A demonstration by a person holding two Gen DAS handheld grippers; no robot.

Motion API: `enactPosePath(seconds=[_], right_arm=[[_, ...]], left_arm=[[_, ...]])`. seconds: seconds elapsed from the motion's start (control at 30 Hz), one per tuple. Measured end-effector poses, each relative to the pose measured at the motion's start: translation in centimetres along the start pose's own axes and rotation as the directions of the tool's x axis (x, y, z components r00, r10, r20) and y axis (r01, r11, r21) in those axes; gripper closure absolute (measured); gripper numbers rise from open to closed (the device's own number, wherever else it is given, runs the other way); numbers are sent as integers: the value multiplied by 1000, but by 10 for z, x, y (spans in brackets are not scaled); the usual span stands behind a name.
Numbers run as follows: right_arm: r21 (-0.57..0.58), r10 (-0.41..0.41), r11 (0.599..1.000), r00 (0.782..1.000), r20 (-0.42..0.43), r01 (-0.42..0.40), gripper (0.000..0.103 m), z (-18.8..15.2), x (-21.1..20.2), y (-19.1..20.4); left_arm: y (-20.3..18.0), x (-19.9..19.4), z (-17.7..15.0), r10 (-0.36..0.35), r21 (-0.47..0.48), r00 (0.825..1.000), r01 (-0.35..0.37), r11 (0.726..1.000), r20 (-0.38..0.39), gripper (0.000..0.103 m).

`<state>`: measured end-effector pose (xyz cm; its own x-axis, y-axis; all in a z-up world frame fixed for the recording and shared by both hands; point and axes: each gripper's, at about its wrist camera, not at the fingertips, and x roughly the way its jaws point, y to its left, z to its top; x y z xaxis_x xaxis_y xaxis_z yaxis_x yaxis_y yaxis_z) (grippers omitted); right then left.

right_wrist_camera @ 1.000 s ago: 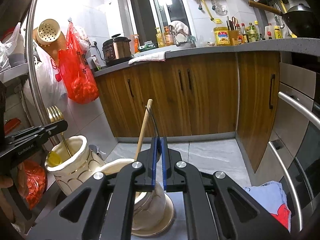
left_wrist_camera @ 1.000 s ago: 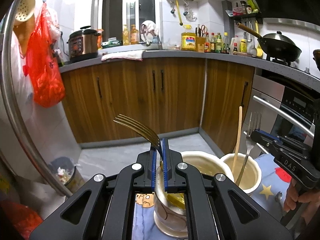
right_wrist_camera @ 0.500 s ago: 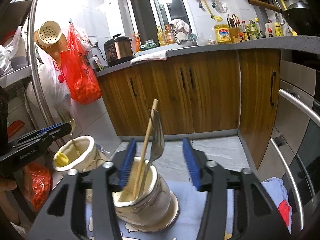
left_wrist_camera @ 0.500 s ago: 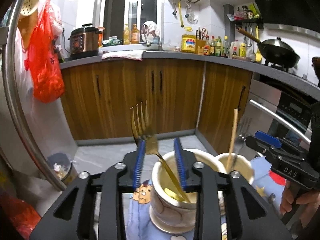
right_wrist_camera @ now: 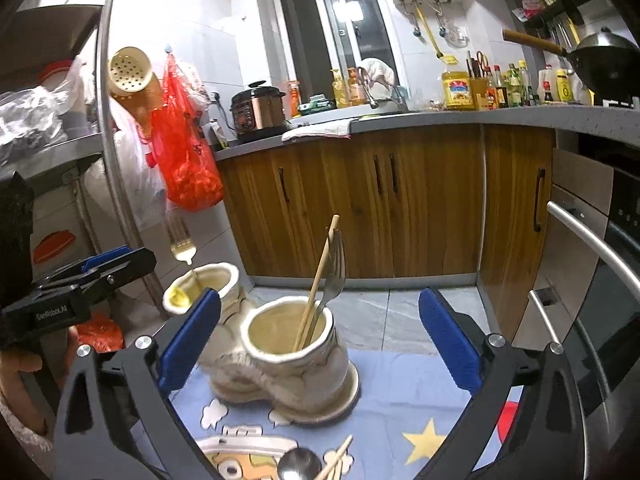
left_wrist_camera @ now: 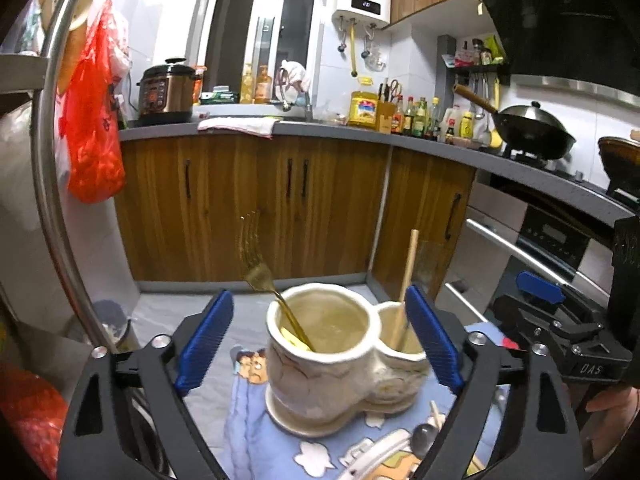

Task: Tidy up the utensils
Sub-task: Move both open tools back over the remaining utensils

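Note:
A cream two-cup ceramic holder stands on a blue cartoon cloth. A gold fork stands loose in its left cup. A silver fork and a wooden chopstick stand in the right cup. My left gripper is open and empty, with its blue pads either side of the holder. My right gripper is open and empty in front of the right cup. A spoon and more chopsticks lie on the cloth near the front.
The blue cloth covers the surface under the holder. A steel rack pole and a red bag are at the left. An oven with its handle is at the right. Wooden cabinets are behind.
Both grippers opened wide and let go: the gold fork now rests in the left cup and the silver fork in the right cup. Both grippers drew back from the holder.

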<state>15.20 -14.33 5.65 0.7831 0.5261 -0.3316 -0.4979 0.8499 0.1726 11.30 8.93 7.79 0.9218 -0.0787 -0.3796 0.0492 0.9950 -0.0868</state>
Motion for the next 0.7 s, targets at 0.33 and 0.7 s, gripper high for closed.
enactPosePath(seconds=[0.33,0.7], right_arm=[[-16,-80,997,994,-76,79,5,-35,-42,-24],[1,-136,990,974,-181,139,5,-71,-57,-64]], left_arm=[[-30,-20,-29,-67,28,995,69,997,-71,8],[-59,-3,-68,-119,58,973,133,989,-197,8]])
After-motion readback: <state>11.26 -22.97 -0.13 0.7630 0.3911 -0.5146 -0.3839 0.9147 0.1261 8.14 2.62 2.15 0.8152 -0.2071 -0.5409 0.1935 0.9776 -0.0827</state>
